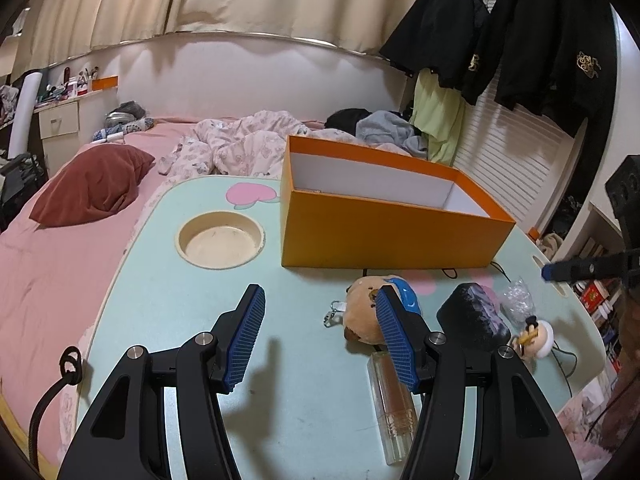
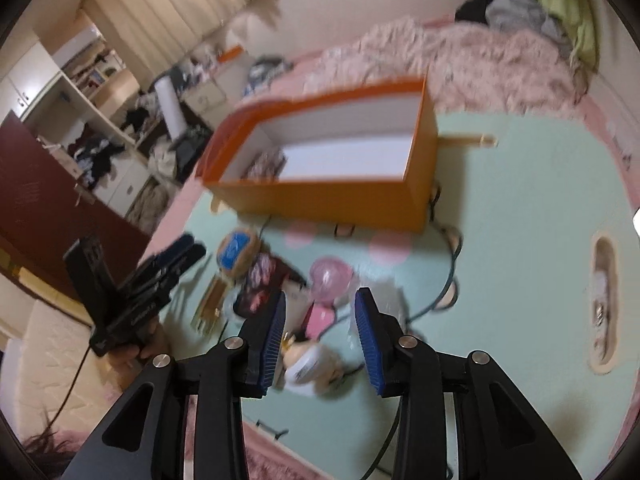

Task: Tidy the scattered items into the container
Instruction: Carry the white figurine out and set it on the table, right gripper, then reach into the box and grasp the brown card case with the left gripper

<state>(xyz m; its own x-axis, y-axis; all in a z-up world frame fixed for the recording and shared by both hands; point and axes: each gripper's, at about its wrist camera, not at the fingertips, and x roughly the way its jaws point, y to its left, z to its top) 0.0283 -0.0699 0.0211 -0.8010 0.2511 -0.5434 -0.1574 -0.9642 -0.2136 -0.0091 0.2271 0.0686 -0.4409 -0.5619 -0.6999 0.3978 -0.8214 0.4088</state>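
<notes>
An open orange box (image 1: 392, 236) (image 2: 320, 200) stands at the far side of the mint-green lap table (image 1: 168, 300); a patterned item lies at its left end in the right wrist view. In front of it lie a brown plush toy (image 1: 360, 316) (image 2: 236, 250) with a blue patch, a clear bottle (image 1: 394, 400) (image 2: 212, 300), a dark pouch (image 1: 472, 320) (image 2: 260, 280), a small figurine (image 1: 536, 336) (image 2: 308, 364) and a crinkled clear bag (image 1: 518, 300). My left gripper (image 1: 320, 292) is open over bare table, left of the plush. My right gripper (image 2: 322, 294) is open above the figurine and a pink ball (image 2: 330, 278).
A round cup recess (image 1: 221, 240) sits left of the box. A dark cable (image 2: 448, 280) snakes across the table, and a slot handle (image 2: 604, 300) lies at its right rim. The table stands on a pink bed with a red pillow (image 1: 92, 188).
</notes>
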